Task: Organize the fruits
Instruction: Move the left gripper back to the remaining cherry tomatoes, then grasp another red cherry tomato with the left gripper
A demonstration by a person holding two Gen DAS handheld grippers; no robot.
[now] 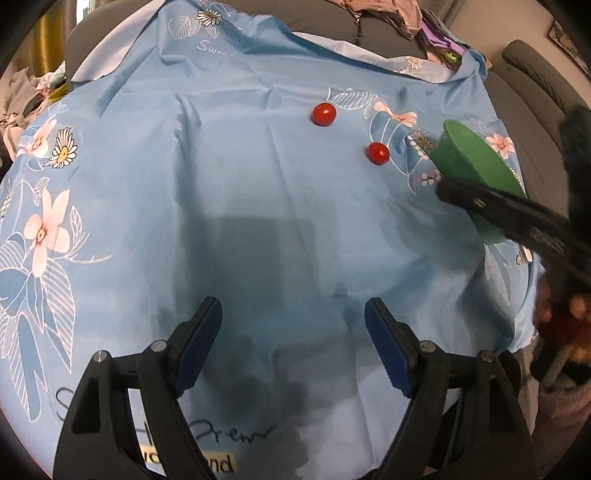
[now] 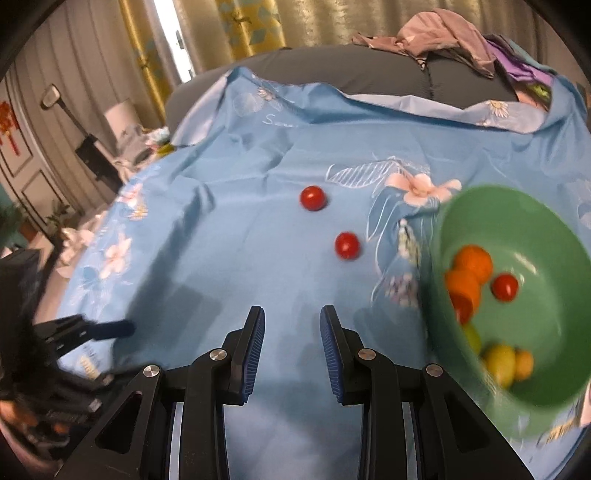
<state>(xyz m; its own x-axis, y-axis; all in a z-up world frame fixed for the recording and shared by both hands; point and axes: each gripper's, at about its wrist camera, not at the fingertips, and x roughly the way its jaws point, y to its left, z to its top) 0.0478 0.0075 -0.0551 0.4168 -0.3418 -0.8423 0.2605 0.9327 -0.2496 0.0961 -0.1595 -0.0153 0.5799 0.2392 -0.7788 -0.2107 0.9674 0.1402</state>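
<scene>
The left gripper (image 1: 293, 345) hangs over the blue flowered cloth (image 1: 240, 206) with its fingers (image 1: 201, 343) spread wide and nothing between them. The right gripper (image 2: 292, 349) has its fingers (image 2: 255, 347) parted by a narrower gap, also empty, over the same cloth (image 2: 221, 258).

Ahead of both lie two small red tomatoes: the nearer tomato (image 2: 347, 245) (image 1: 377, 153) and the farther tomato (image 2: 313, 198) (image 1: 323, 114), apart from each other, both on the right half of the cloth toward its far edge. Just right of them, by the cloth's right edge, stands the green bowl (image 2: 546, 236). In the right wrist view it is smeared by blur and its lower rim is cut off; inside are orange fruits (image 2: 469, 273), one red tomato (image 2: 504, 287) and yellowish fruits (image 2: 502, 363), their number hard to make out. In the left wrist view the bowl (image 1: 465, 155) shows only its outer wall, partly covered by the right gripper's dark finger crossing in front.

What lies beneath the cloth is hidden. Behind its far edge rises a grey sofa back (image 2: 369, 74) with a heap of clothes (image 2: 443, 33) on it, and curtains (image 2: 240, 26) beyond.
</scene>
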